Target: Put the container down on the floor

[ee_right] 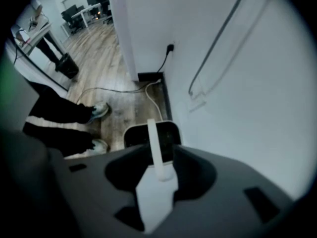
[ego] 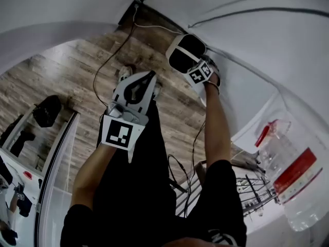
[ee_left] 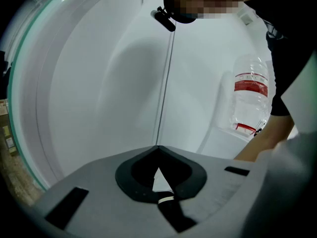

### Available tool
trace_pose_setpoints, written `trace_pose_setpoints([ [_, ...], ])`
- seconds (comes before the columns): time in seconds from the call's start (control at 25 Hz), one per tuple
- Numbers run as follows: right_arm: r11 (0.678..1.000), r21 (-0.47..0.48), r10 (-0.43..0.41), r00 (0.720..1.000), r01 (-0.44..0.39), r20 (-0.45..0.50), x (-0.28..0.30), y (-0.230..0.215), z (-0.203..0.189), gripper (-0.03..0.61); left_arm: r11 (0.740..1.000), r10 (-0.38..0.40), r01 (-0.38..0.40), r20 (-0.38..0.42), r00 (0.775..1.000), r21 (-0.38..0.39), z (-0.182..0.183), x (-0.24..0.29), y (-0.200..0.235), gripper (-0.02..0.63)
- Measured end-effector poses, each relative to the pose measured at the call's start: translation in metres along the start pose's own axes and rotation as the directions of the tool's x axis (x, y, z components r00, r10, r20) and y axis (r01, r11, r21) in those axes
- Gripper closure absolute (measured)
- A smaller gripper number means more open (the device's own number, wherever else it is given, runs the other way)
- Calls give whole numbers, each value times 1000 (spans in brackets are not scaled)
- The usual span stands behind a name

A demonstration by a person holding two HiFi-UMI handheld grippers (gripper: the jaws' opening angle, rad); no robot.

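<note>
Right tongs [ee_right: 156, 150] stand released around the handle [ee_right: 152, 130] of the container [ee_right: 134, 135], apparently set on the floor [ee_right: 106, 73]; left tongs [ee_left: 158, 147] clenched, empty. Only withdrawal seems left.

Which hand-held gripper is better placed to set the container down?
Right. The handle of the container lies between the open jaws of the right hand-held gripper, over the floor. The left hand-held gripper is shut and empty.

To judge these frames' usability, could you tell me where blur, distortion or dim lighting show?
Head view: fisheye bends the white wall; clear red-labelled plastic bottle stretched. Left gripper view: dark corners. Right gripper view: dim, black white-handled container soft.
</note>
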State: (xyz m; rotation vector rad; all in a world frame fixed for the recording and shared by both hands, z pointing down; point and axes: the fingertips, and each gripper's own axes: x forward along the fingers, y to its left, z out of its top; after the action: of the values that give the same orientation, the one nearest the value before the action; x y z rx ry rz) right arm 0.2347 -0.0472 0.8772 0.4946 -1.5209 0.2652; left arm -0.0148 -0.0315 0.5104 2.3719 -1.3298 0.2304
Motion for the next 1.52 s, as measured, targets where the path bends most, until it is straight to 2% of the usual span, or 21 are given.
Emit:
trace_pose_setpoints([
  [0.08,999,40,-23,999,22,23,-25,-5,6,407,999,10,-10,10,1000,-40,11,-8,-4,584],
  [0.24,987,155,-60,996,48,69,-79,-15,12,420,999,0,1,38,999,-41,43,-23,-13,584],
  [0.36,953,297,-98,988,59,119,-125,-24,18,455,999,-10,12,50,999,-34,70,-32,-19,584],
  [0.44,909,415,-119,980,42,160,-156,-28,22,475,999,-21,22,61,998,-24,90,-34,-24,584],
  [0.56,821,571,-138,964,-16,226,-202,-27,24,502,999,-48,47,87,995,15,122,-34,-38,584],
  [0.68,762,642,-149,944,-81,296,-244,-13,30,518,996,-80,75,98,992,52,148,-39,-52,584],
  [0.8,711,695,-190,921,-110,340,-284,-4,31,525,992,-107,99,96,990,83,166,-45,-65,584],
  [0.96,611,779,-261,892,-142,368,-334,0,19,531,989,-127,121,75,989,81,178,-52,-79,584],
  [1.2,489,846,-407,802,-213,437,-421,-10,15,541,980,-175,167,67,982,112,207,-63,-93,584],
  [1.28,464,853,-452,765,-238,459,-448,-10,12,543,977,-187,179,62,980,116,212,-66,-101,584],
  [1.32,461,853,-475,744,-244,470,-462,-13,11,543,975,-195,187,61,979,120,216,-66,-105,584],
  [1.4,475,846,-517,702,-241,490,-492,-17,13,543,970,-210,200,63,976,141,224,-68,-113,584],
  [1.52,505,832,-578,626,-229,523,-536,-19,15,543,951,-228,206,73,971,232,241,-77,-129,584],
])
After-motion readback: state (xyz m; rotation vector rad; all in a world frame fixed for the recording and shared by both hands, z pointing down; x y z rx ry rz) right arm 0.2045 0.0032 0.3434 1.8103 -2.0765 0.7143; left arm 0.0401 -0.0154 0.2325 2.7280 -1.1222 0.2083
